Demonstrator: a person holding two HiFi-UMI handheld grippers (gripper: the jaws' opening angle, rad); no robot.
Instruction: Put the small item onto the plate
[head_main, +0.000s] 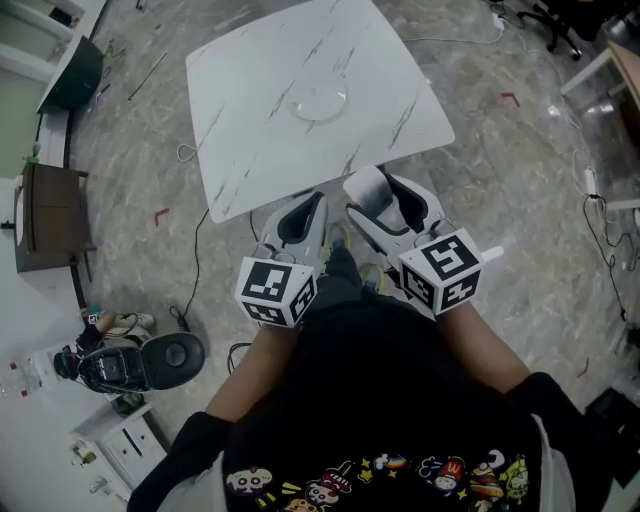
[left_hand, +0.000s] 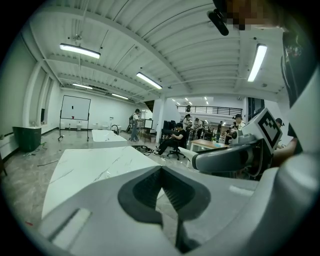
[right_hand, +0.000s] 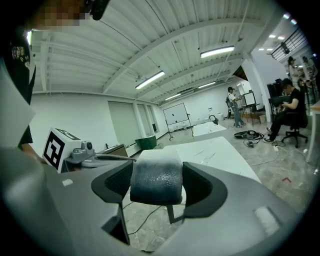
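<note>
1. Small item (right_hand: 156, 179): rounded block, pale top fading to dk grey, dimpled face; pinched in R tool (right_hand: 156, 192), by table's (head_main: 250, 80) near edge.
2. L tool (left_hand: 161, 175): pressed together, empty.
3. Clear plate (head_main: 319, 101) mid-table.

Open lab — whiteboard (left_hand: 75, 107), strip lights (left_hand: 80, 50)

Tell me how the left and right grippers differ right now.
The left gripper's jaws are shut together, with nothing between them; the right gripper's jaws clamp the small greyish item. In the head view the left gripper angles rightward and the right gripper leftward, tips converging. Both carry a marker cube and sit near the table's near edge, short of the clear plate.
</note>
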